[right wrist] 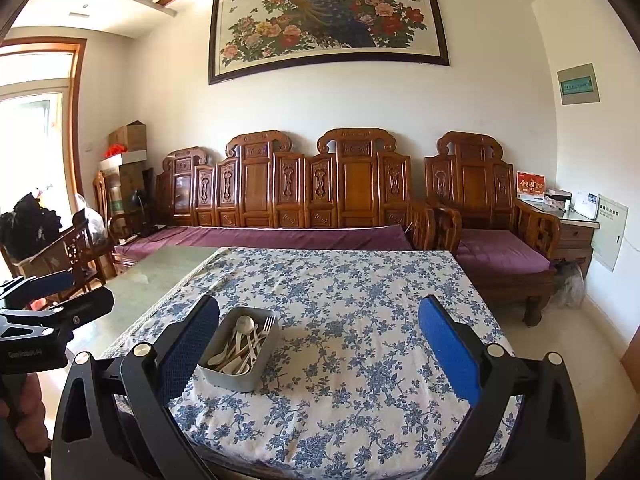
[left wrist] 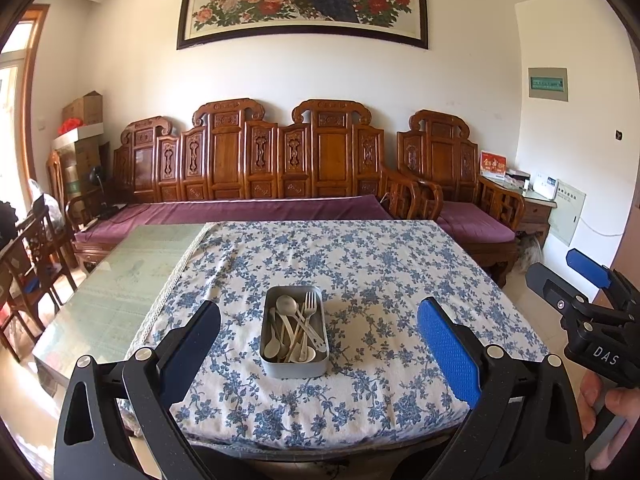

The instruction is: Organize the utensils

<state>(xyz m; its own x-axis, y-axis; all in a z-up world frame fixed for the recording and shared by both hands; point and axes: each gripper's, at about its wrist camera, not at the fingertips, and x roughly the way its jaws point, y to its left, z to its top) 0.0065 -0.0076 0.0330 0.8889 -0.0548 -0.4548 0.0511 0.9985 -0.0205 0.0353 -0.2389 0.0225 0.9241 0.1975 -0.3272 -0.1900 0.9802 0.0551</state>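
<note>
The jaws of the left gripper (left wrist: 319, 350) and right gripper (right wrist: 319, 350) are spread wide, holding nothing. A gray tin (left wrist: 294, 364) of spoons (left wrist: 286, 305) and a fork (left wrist: 309, 304) is seen at 12 o'clock on the flowered cloth (left wrist: 380, 272).

Both wrist views look forward and slightly down over the counter (left wrist: 360, 264) from its near edge, sharing the tin (left wrist: 294, 332) and sofa (left wrist: 256, 168).
</note>
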